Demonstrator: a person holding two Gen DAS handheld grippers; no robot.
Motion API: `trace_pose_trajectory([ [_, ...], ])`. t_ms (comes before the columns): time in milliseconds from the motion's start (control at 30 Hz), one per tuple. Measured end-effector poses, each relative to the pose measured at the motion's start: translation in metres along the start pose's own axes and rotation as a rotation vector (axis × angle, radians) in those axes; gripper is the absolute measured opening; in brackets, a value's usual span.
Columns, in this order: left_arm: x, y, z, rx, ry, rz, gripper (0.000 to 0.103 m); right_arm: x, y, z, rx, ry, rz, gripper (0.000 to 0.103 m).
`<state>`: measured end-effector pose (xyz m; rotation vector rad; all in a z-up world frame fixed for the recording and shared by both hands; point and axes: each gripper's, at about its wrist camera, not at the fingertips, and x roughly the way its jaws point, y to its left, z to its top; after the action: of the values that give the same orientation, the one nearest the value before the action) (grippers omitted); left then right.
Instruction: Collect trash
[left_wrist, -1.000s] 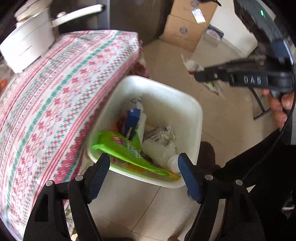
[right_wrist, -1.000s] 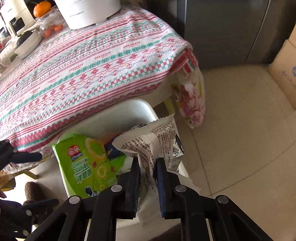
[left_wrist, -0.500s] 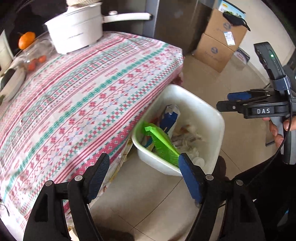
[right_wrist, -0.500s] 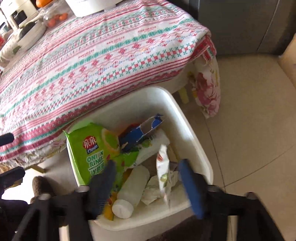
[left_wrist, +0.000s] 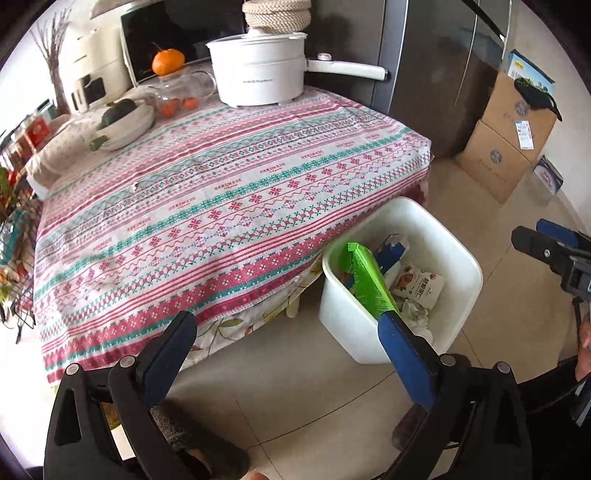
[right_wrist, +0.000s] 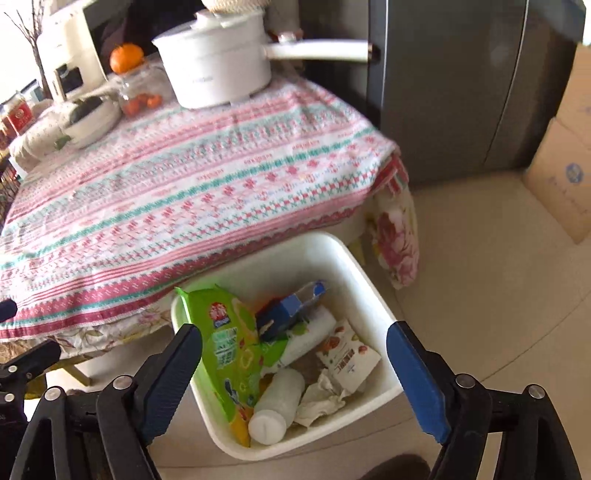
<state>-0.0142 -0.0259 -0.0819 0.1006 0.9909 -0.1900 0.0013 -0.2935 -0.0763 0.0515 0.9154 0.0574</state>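
Both grippers carry nothing: left gripper (left_wrist: 284, 347) and right gripper (right_wrist: 295, 358) jaws are opening, empty; collected trash, including green snack bag (right_wrist: 229, 347) and white bottle (right_wrist: 277, 406), lies inside white bin (right_wrist: 369, 291), set beside table (left_wrist: 221, 206) for easy dropping.

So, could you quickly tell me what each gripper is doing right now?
Left gripper: jaws opening, nothing between them.
Right gripper: jaws opening, empty, above the bin.
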Motion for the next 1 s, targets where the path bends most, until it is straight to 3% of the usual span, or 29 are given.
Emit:
trace_pose_trajectory([
  [133, -0.026, 0.0, -0.009, -0.046, -0.075, 0.067, 0.102, -0.023, 0.013, -0.021, -0.015, -0.061, -0.024, 0.094],
  [300, -0.056, -0.003, -0.019, -0.074, -0.154, 0.087, 0.102, -0.052, 0.033, -0.034, -0.043, -0.114, -0.052, 0.102],
  [500, -0.077, -0.003, -0.027, -0.1, -0.209, 0.101, 0.102, -0.079, 0.049, -0.038, -0.063, -0.198, -0.071, 0.102],
  [700, -0.092, -0.002, -0.028, -0.102, -0.257, 0.127, 0.102, -0.086, 0.056, -0.039, -0.075, -0.223, -0.077, 0.102],
  [1000, -0.102, -0.004, -0.027, -0.096, -0.286, 0.105, 0.102, -0.096, 0.054, -0.038, -0.049, -0.26, -0.109, 0.102],
])
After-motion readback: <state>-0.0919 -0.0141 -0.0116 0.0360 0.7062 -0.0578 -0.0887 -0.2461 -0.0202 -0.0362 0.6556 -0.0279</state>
